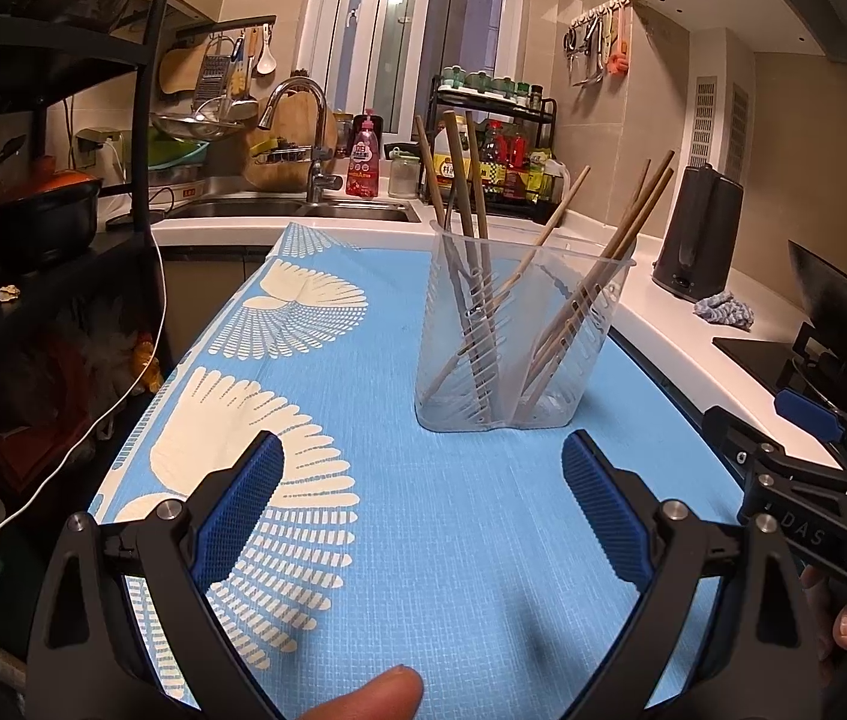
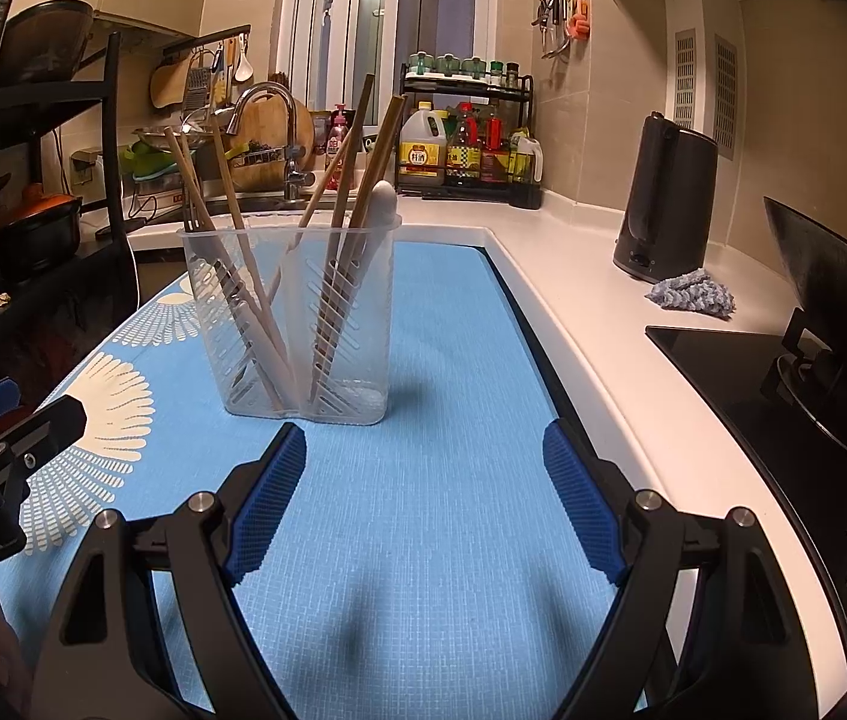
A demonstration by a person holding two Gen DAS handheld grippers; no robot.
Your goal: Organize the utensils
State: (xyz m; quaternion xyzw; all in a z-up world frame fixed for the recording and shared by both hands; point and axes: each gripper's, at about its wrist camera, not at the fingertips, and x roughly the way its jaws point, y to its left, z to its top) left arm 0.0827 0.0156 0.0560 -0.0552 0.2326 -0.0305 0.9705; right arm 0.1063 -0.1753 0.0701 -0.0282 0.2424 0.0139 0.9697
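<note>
A clear plastic utensil holder (image 1: 519, 354) with two compartments stands upright on the blue patterned mat (image 1: 363, 420). Several wooden chopsticks (image 1: 471, 180) lean inside both compartments. In the right wrist view the holder (image 2: 297, 324) also holds a white spoon handle (image 2: 378, 204) in its right compartment. My left gripper (image 1: 423, 468) is open and empty, a short way in front of the holder. My right gripper (image 2: 423, 456) is open and empty, just in front and right of the holder. The right gripper shows at the right edge of the left wrist view (image 1: 813, 456).
A sink with a tap (image 1: 303, 138) lies behind the mat. A spice rack with bottles (image 2: 471, 138), a dark kettle (image 2: 663, 198), a grey cloth (image 2: 693, 294) and a black hob with a wok (image 2: 813, 360) line the white counter at right. A black shelf rack (image 1: 33, 180) stands at left.
</note>
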